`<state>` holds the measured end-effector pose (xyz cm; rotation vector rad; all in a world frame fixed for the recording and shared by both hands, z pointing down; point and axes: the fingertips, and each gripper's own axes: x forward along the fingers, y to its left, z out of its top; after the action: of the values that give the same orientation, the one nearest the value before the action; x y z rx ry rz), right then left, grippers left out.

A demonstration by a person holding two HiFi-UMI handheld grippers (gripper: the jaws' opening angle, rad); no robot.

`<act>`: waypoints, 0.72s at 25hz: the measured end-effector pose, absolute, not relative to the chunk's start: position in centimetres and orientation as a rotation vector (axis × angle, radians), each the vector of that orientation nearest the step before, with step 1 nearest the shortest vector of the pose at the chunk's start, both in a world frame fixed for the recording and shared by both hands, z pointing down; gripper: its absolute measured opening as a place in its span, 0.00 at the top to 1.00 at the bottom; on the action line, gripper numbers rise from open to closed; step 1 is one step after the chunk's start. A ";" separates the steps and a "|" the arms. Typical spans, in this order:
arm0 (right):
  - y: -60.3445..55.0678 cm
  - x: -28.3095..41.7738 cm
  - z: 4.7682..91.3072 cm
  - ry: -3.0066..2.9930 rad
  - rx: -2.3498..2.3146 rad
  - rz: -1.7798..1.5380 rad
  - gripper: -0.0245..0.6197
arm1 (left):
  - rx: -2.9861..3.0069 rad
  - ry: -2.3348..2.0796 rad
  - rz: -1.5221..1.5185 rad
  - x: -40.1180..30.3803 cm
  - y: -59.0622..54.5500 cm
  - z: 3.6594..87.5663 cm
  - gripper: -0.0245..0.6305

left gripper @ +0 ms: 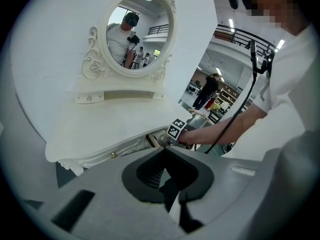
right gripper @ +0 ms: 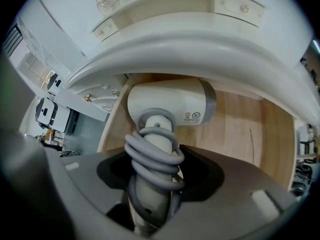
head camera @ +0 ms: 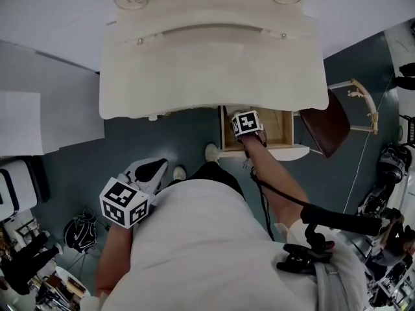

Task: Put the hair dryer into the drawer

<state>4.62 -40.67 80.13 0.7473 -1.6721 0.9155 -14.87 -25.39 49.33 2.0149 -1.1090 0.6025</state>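
Note:
The white hair dryer (right gripper: 170,106), its grey cable wound round the handle (right gripper: 152,154), hangs head-down over the wooden floor of the open drawer (right gripper: 240,129). My right gripper (right gripper: 152,189) is shut on that handle. In the head view the right gripper (head camera: 247,133) reaches into the drawer (head camera: 279,125) under the front edge of the white dressing table (head camera: 214,63). My left gripper (head camera: 152,172) stays back by my body, left of the drawer, holding nothing. In the left gripper view its jaws (left gripper: 172,191) look shut, and the right gripper (left gripper: 172,136) shows at the drawer.
A brown chair (head camera: 327,125) stands just right of the drawer. My shoes (head camera: 212,152) are on the dark floor in front of the table. An oval mirror (left gripper: 140,31) tops the table. Bags and clutter (head camera: 81,232) lie at lower left.

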 end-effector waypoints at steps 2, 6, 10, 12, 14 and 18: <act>-40.7 4.7 80.2 -1.667 0.743 0.922 0.58 | 2.026 -1.104 0.606 -14.9 -25.4 49.2 0.96; -40.5 5.0 80.4 -1.650 0.741 0.932 0.57 | 2.043 -1.096 0.614 -15.2 -25.3 49.0 0.96; -40.5 4.7 80.5 -1.643 0.746 0.935 0.57 | 2.053 -1.103 0.613 -16.1 -24.9 48.8 0.96; -40.5 4.6 80.5 -1.642 0.744 0.932 0.57 | 2.051 -1.116 0.604 -16.6 -24.5 48.7 0.96; -40.4 4.6 80.5 -1.639 0.741 0.930 0.56 | 2.048 -1.126 0.595 -16.8 -24.0 48.8 0.96; -40.2 4.6 80.5 -1.639 0.727 0.928 0.52 | 2.045 -1.142 0.581 -16.9 -23.3 48.8 0.96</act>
<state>4.57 -40.23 80.47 0.7273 -1.6386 0.9282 -16.94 -23.28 48.78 2.0446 -1.1423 0.5811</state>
